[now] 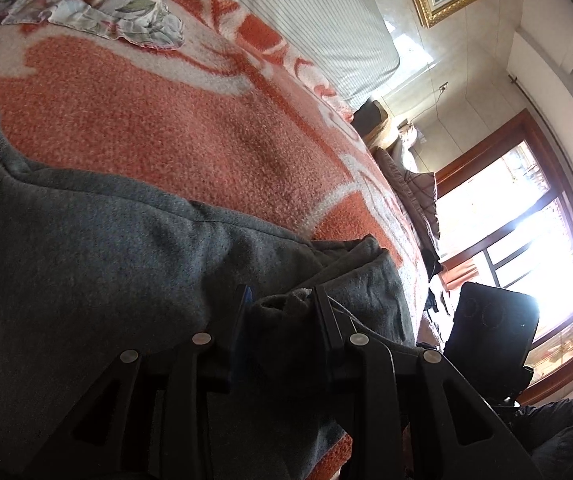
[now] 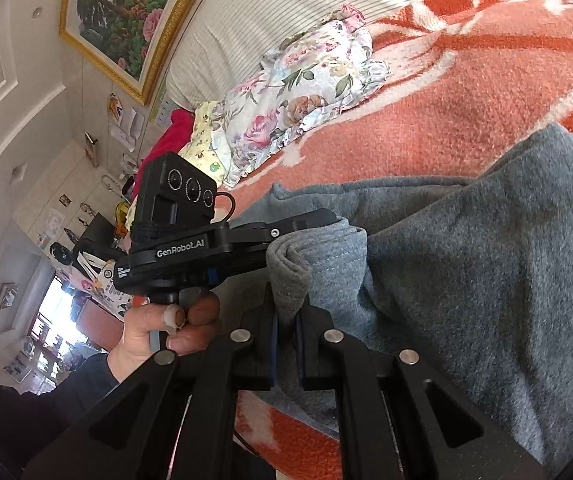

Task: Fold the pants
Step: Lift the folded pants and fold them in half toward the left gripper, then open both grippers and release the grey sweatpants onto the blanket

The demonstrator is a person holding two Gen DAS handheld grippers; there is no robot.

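On the orange blanket (image 2: 466, 92), grey pants (image 2: 466, 260) sit between both grippers' fingers (image 2: 272, 332).

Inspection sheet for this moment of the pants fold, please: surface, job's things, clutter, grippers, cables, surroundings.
Surface: bed under an orange and white blanket.
Job's things: grey pants lying on the blanket, partly folded over, hem bunched at both grippers.
Clutter: floral pillow near the headboard; red cloth beyond it.
Grippers: left gripper has bunched pants fabric between its fingers; right gripper is shut on a pants edge; a hand holds the left one.
Cables: short black loop behind the left gripper's camera.
Surroundings: striped headboard, gilt-framed painting, bright window.
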